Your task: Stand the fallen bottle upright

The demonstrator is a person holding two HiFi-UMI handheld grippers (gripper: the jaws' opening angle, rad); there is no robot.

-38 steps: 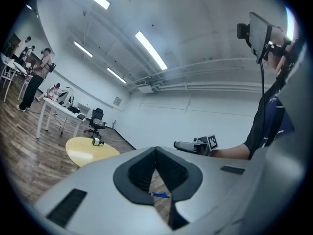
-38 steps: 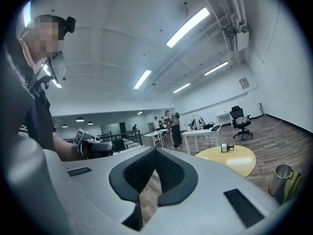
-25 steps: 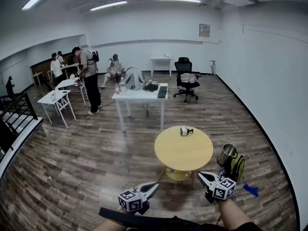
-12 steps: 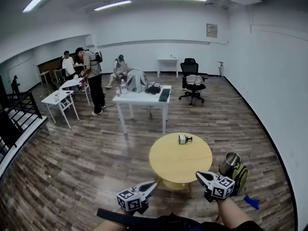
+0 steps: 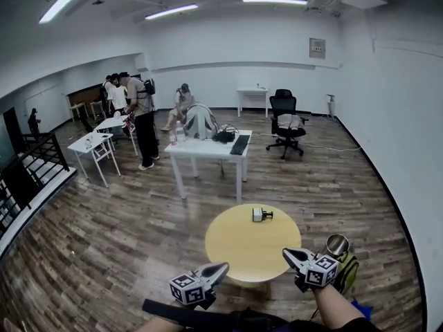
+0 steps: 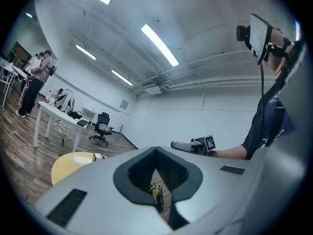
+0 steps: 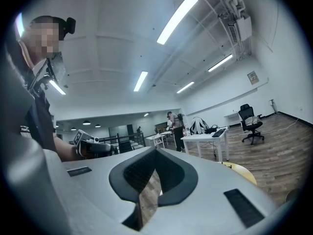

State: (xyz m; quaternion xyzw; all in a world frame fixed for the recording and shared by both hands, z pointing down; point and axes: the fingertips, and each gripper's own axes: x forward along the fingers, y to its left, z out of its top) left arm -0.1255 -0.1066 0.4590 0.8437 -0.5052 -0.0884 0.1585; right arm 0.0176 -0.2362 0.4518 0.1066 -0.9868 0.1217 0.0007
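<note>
1. Head view: the fallen bottle (image 5: 259, 214) lies on its side on the round table (image 5: 232, 254), well ahead of both sets of fingertips and roughly between the lines they point along. It has a short pale body and a dark cap facing right. The tabletop is a smooth, matte yellow disc. The left gripper (image 5: 221, 265) and right gripper (image 5: 286, 253) are held level and point forward. Each is a grey wedge with its fingers pressed together, and neither holds anything. I judge this an approach posture, since the bottle is out of reach. Just right of the right fingers, a shiny metal cup (image 5: 337, 244) sticks out of a green backpack (image 5: 348, 272) on the wood-plank floor (image 5: 138, 241).

2. Left gripper view: the ribbed black pads meet with nothing clamped, and only a slit of floor shows between them. The bottle is a speck on the yellow tabletop, far off to the left of the fingers.

3. Right gripper view: these fingers are also closed and empty. The table's yellow edge peeks out to their right, and I cannot make out the bottle here.
</note>
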